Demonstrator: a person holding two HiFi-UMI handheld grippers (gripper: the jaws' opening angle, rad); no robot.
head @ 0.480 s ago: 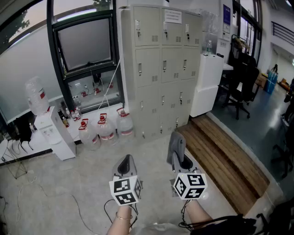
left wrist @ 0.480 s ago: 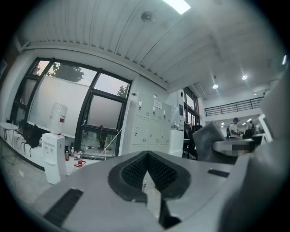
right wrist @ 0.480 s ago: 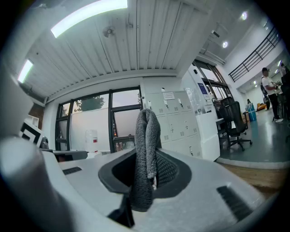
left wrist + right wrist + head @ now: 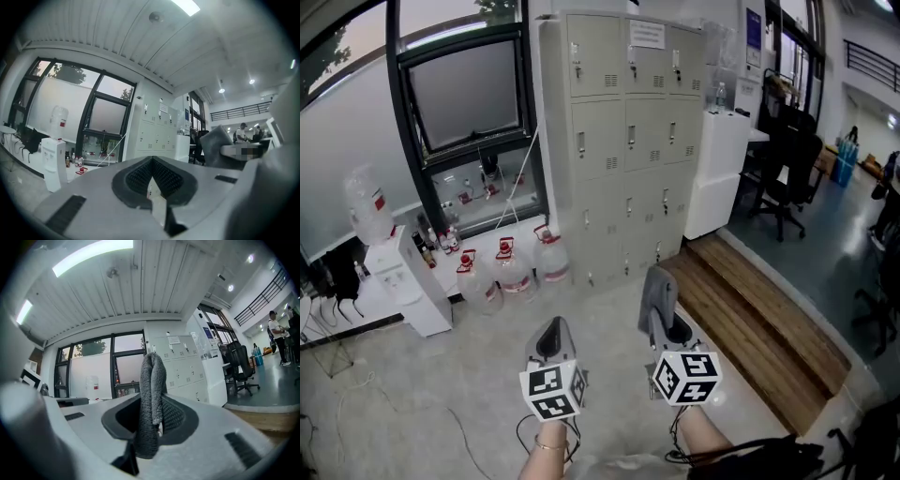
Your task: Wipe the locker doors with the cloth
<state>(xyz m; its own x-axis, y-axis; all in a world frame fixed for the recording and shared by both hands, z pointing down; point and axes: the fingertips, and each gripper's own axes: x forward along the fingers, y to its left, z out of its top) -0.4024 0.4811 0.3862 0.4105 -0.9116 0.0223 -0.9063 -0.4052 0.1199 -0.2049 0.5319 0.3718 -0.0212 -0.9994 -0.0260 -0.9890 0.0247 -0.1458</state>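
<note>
This is an office, in the corner where staff keep their things. At twelve o'clock stands a bank of beige metal lockers with small keyed doors. At ten o'clock a white water dispenser carries a clear bottle, and red-capped clear water jugs sit on the floor under tall black-framed windows. At two o'clock are black swivel office chairs, past a wooden plank step.

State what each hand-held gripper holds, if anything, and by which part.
Right hand-held gripper: the cloth, pinched about mid-length, its folded end sticking out past the jaws. Left hand-held gripper: shut, nothing held.
</note>
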